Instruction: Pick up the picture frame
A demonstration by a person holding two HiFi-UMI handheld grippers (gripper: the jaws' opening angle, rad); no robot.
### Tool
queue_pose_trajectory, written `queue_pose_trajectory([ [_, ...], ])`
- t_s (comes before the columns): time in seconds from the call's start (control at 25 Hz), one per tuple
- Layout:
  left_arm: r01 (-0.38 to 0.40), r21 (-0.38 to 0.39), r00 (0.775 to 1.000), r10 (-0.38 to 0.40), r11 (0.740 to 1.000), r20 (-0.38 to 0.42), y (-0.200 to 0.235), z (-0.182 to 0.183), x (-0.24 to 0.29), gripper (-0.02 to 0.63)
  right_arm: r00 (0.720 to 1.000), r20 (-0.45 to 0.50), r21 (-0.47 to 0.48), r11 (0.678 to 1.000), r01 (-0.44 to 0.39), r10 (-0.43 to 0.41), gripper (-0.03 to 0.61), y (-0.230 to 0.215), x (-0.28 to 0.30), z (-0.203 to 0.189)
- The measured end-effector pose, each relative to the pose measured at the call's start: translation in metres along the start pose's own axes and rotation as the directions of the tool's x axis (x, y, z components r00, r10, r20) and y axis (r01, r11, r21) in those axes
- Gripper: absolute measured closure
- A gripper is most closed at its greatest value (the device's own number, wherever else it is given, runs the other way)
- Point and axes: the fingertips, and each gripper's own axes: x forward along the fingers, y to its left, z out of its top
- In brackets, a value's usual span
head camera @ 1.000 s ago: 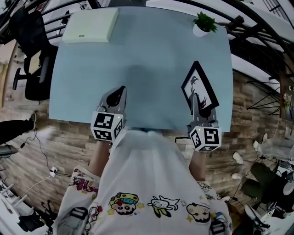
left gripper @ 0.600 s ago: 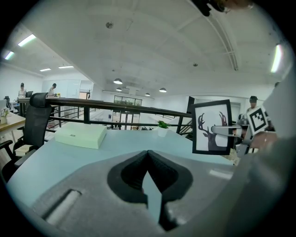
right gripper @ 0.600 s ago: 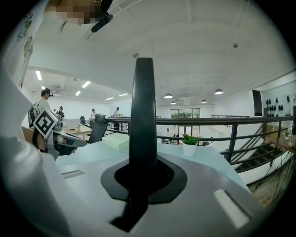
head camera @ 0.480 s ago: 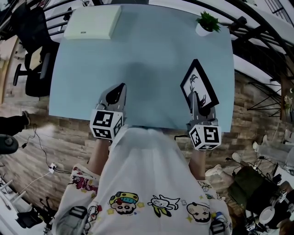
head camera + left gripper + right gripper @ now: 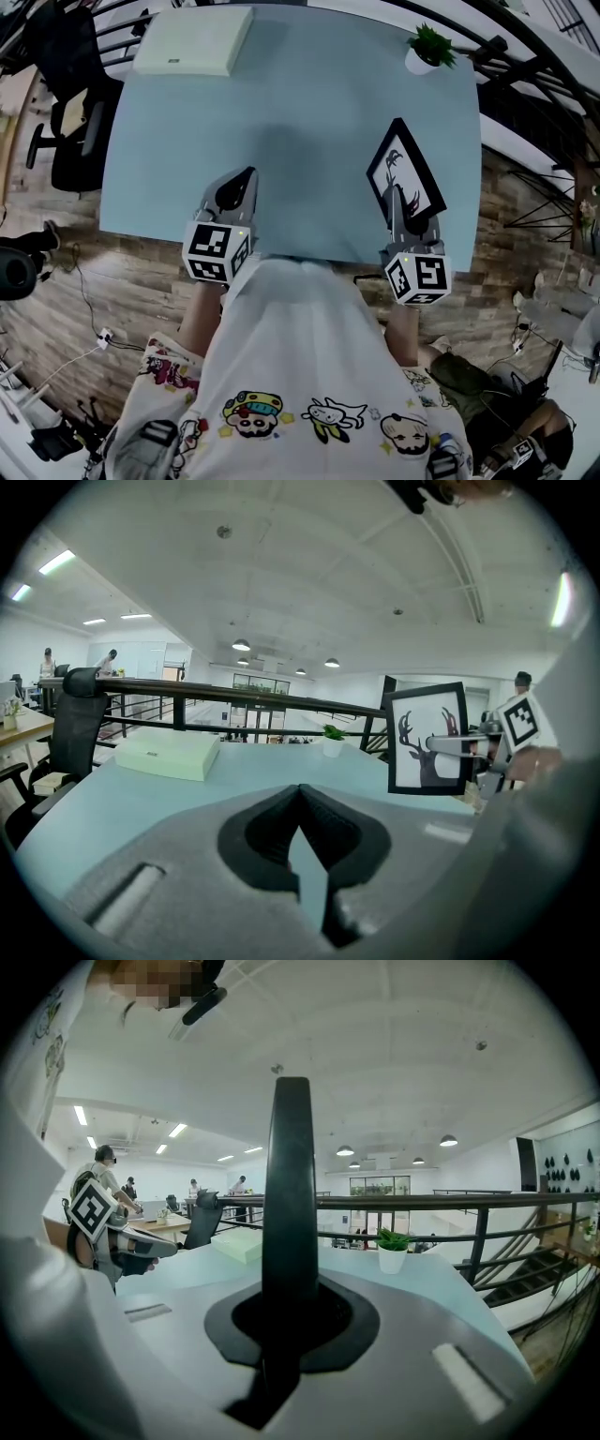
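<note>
Head view: clamping the picture frame (image 5: 405, 178) in the right hand-held gripper (image 5: 403, 208), holding it upright and slanted over the near right part of the pale blue bench (image 5: 309, 103). Pressing both jaws on the frame's black edge in the right gripper view, with the frame (image 5: 289, 1194) seen edge-on and rising straight up between them. Turning its face, a dark deer silhouette on white inside a black border, toward the left hand-held gripper (image 5: 246, 180). Hovering that one by the bench's near edge, jaws closed together on nothing, well apart from the frame. Sharing the bench with a pale green box (image 5: 192, 42) at the far left corner and a small potted plant (image 5: 427, 49) at the far right corner.
</note>
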Motion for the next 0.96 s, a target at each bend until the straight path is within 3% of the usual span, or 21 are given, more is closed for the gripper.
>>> queue_pose_trajectory([
  [0.28,0.002,0.003,1.000,-0.002,1.000,0.008,0.005,0.002,0.001,0.615,1.000,-0.003,0.007,1.000,-0.001,0.001,0.558,0.000,0.004,-0.001],
  [0.6,0.013,-0.042,1.000,-0.012,0.999,0.009,0.011,0.000,0.000,0.615,1.000,-0.006,0.006,1.000,-0.002,0.002,0.558,-0.001,0.005,-0.002],
  [0.96,0.051,0.000,0.999,-0.051,0.999,-0.012,0.012,0.002,0.008,0.616,1.000,0.004,0.003,1.000,0.031,-0.031,0.558,-0.007,0.004,0.002],
])
